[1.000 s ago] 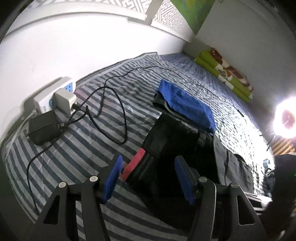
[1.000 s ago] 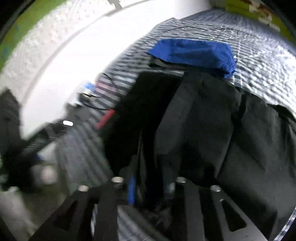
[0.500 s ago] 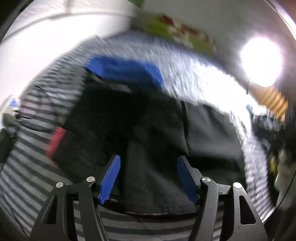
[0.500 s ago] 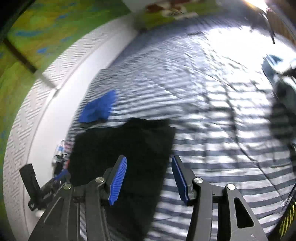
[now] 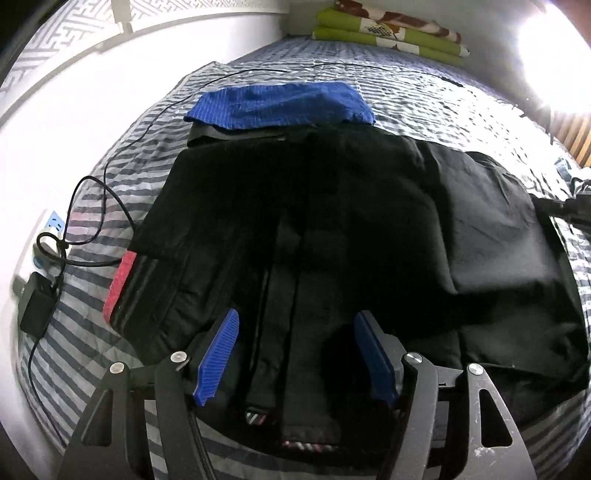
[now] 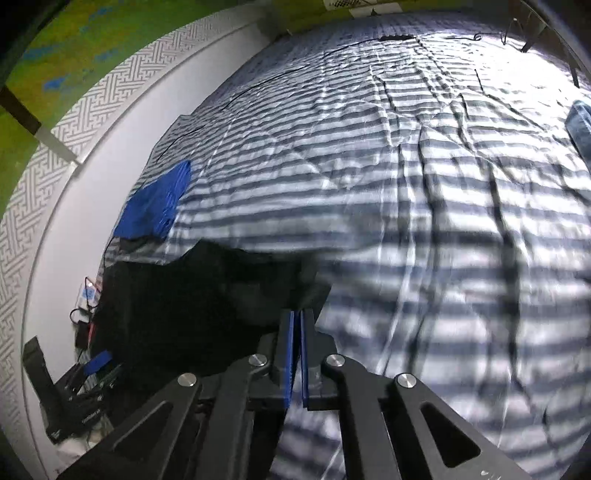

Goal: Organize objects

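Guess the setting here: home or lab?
Most likely a home bedroom. The work surface is a bed under a striped sheet, with folded bedding stacked at its far end, black clothing spread out for folding, and a power strip with chargers against the wall.

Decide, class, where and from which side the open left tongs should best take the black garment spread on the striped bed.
Probably the near hem of the black garment, approached from above and the near side: it lies flat, and its edge sits just below the open left tongs.
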Demonstrator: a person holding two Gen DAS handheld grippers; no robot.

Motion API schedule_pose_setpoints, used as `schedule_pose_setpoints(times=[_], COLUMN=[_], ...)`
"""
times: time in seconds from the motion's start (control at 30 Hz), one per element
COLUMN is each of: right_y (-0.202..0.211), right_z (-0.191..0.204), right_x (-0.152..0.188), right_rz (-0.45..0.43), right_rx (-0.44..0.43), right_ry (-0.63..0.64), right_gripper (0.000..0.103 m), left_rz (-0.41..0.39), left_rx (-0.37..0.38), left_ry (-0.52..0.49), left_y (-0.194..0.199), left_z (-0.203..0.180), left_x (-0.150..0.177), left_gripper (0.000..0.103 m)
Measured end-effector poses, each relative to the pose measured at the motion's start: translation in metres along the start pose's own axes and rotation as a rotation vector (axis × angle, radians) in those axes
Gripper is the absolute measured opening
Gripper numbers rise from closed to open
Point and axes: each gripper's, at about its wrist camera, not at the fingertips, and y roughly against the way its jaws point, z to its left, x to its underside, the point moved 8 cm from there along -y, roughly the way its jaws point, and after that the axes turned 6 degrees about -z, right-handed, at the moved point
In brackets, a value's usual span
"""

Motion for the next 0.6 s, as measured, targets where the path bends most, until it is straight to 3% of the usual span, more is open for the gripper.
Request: schedule_pose_setpoints(times=[0.13, 0.23, 0.4, 0.43, 0.47, 0.5, 0.53, 0.6], right_y=[0.013, 0.018, 0.000, -0.006, -0.014, -0.018, -0.026, -0.030], right_z=[0.000, -0.009, -0.011, -0.007, -0.003, 0.000, 0.004, 0.006], right_x=[-0.009, -0.021, -0.038, -0.040, -0.040, -0.039, -0.035, -0.025], right_rz=[-0.030, -0.044, -0.008, -0.001, 0.014, 0.028, 0.079, 0.142], right_rx=[-0.077, -0.069, -0.105, -0.101, -0.101, -0.104, -0.084, -0.038], right_ry=[0.013, -0.008, -0.045, -0.034, -0.022, -0.014, 0.020, 0.093], right_gripper=[0.007, 0.039, 0.039, 0.039, 0.031, 0.020, 0.002, 0.002], left_rz=[-0.039, -0.059, -0.056, -0.052, -0.047, -0.040, -0.034, -0.026], left_rx=[0.015, 0.051, 0.067, 0.067, 0.072, 0.074, 0.073, 0.072], left_ry=[0.015, -0.009, -0.079, -0.085, -0.087, -0.086, -0.084, -0.079], left_y=[0.011, 0.019, 0.016, 0.014, 0.012, 0.009, 0.007, 0.002], left_z=[-0.004, -0.019, -0.043, -0.046, -0.048, -0.050, -0.050, -0.049], left_x=[-0.010, -0.014, -0.014, -0.014, -0.014, -0.013, -0.012, -0.011], left_gripper=[0.069, 0.069, 0.069, 0.069, 0.069, 0.069, 0.069, 0.069])
